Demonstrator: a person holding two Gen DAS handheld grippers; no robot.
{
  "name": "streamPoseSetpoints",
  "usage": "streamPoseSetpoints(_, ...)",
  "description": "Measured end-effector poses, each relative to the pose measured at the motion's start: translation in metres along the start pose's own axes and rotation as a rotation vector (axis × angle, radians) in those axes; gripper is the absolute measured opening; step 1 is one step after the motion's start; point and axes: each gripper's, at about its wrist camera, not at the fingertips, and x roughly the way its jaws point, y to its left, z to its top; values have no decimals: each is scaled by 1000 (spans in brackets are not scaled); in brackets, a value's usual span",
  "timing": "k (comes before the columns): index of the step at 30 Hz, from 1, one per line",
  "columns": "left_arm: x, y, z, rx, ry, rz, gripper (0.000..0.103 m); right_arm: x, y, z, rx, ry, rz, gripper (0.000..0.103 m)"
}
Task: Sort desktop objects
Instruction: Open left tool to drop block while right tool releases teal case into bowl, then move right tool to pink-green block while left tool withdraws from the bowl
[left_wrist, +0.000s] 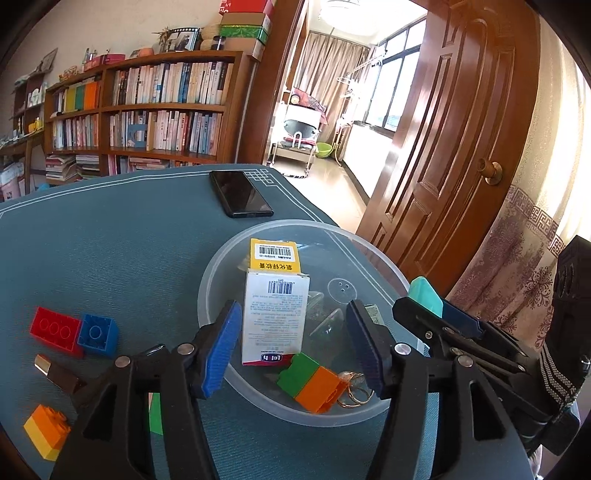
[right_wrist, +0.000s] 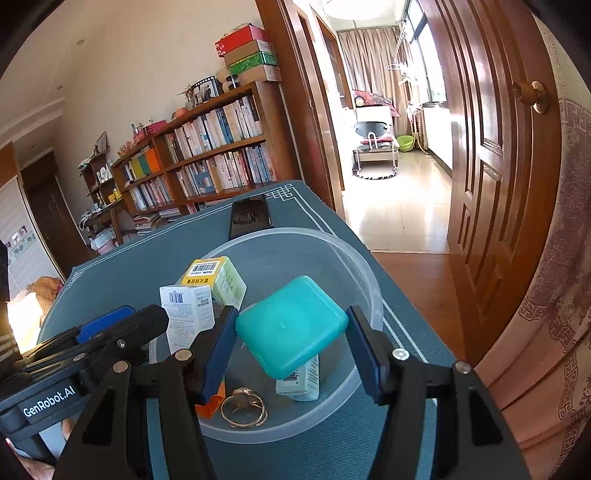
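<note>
Both tools hang over the clear round plastic bowl (left_wrist: 291, 321) on the blue-green bench (left_wrist: 110, 258). The left tool (left_wrist: 293, 343) has its blue pads spread apart, holding nothing. A white cardboard box with a barcode (left_wrist: 275, 321) stands in the bowl between the pads, and neither pad presses on it. That box looks light and stiff, but thin card can crush, so a soft squeeze on its two wide sides would be best. The right tool (right_wrist: 291, 347) is clenched on a teal plastic case with rounded corners (right_wrist: 291, 326), one pad on each side, holding it up over the bowl. This case looks hard, smooth and a bit slippery, so I think it could slide if tipped. Under it in the bowl lie a yellow box (right_wrist: 216, 278), a green and orange toy brick (left_wrist: 314, 380) and thin gold rings (right_wrist: 243, 408). Out on the bench, left of the bowl, wait a red brick (left_wrist: 55, 328), a blue brick (left_wrist: 98, 334) and an orange and yellow brick (left_wrist: 46, 430). A black phone (left_wrist: 240, 194) lies behind the bowl.
</note>
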Motion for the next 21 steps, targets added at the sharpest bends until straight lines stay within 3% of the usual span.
streamPoseSetpoints(8,-18,15,4,-20,-39,57,63,5,6,0,-15,7,-10,65)
streamPoseSetpoints(11,-25,25,4,-40,-53,73,68,6,6,-1,-7,13,-16,77)
streamPoseSetpoints(13,-30,32,4,-61,-66,82,73,5,8,-2,-10,13,-16,77)
streamPoseSetpoints(21,-44,60,3,-130,-90,100,73,-1,30,-6,-41,19,-7,77)
